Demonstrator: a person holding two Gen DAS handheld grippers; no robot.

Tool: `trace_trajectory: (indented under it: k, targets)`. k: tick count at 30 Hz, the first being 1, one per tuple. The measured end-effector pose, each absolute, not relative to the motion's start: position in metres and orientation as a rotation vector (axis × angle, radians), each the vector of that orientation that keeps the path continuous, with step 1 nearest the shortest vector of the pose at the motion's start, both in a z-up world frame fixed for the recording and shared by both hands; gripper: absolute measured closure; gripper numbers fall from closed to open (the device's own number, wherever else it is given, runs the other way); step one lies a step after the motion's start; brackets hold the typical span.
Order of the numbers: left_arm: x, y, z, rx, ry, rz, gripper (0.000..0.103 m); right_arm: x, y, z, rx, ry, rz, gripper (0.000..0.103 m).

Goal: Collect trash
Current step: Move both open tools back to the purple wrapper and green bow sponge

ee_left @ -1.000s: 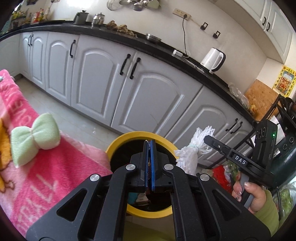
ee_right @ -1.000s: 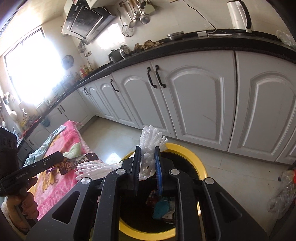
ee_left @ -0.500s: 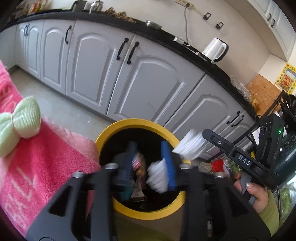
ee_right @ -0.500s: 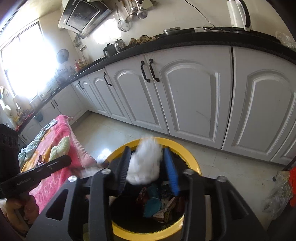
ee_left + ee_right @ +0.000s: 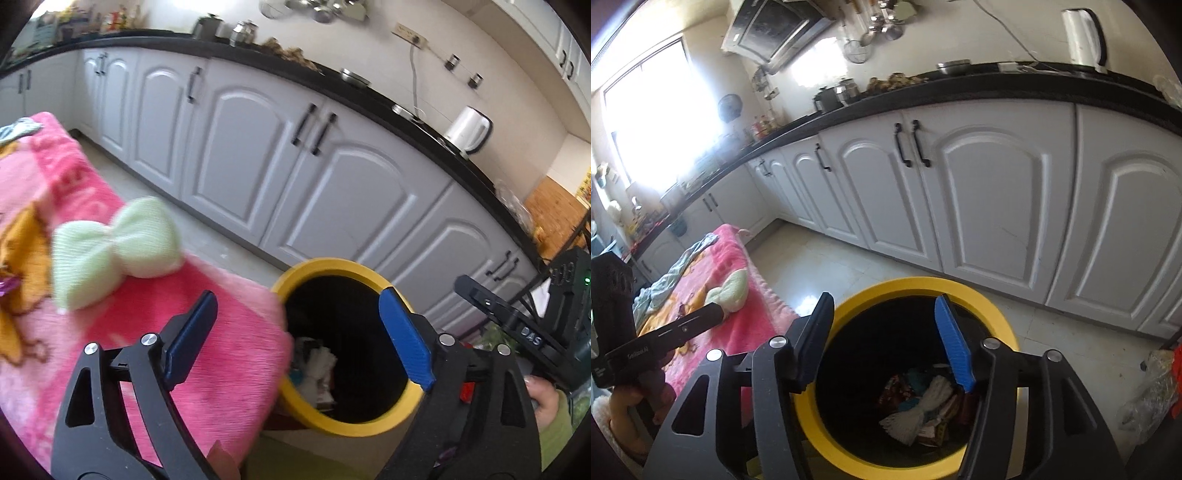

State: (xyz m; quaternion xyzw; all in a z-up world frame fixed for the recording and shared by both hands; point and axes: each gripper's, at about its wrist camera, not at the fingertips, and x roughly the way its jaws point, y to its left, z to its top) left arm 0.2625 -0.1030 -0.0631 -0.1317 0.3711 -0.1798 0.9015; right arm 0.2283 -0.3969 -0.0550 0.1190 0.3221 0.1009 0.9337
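A yellow-rimmed black trash bin (image 5: 369, 428) (image 5: 923, 286) stands on the floor by the pink blanket. Several wrappers and a white foam net (image 5: 916, 413) lie at its bottom; the net also shows in the left wrist view (image 5: 319, 363). My left gripper (image 5: 295, 343) is open and empty, over the blanket's edge and the bin's left rim. My right gripper (image 5: 884, 343) is open and empty above the bin's mouth. The right gripper's body (image 5: 517, 328) shows at the right of the left wrist view.
A pink blanket (image 5: 110, 295) (image 5: 720, 266) with a pale green bow (image 5: 114, 243) lies left of the bin. White cabinets (image 5: 997, 192) under a black counter run behind. A kettle (image 5: 467, 129) stands on the counter. A plastic bag (image 5: 1148, 391) lies on the floor at right.
Both grippers have opened. The wrapper from the left and the white foam net from the right have dropped into the bin. The left gripper has shifted left toward the blanket.
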Motion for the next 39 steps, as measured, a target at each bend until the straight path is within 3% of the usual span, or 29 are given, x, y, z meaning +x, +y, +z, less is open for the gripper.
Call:
trace_trajectory:
  k: [3,19,39]
  targets:
    - [0.261,-0.078,-0.060,-0.302,0.751,-0.323,0.012,0.231,-0.378,-0.049,0.213,0.653,0.245,0.039]
    - [0.241,0.040,-0.054,-0.450,0.673,-0.122,0.011,0.238,-0.280,-0.033,0.058,0.654,0.403,0.029]
    - [0.221,0.106,-0.068,-0.514,0.660,0.007,0.011,0.252,-0.172,-0.035,-0.067,0.655,0.571,0.021]
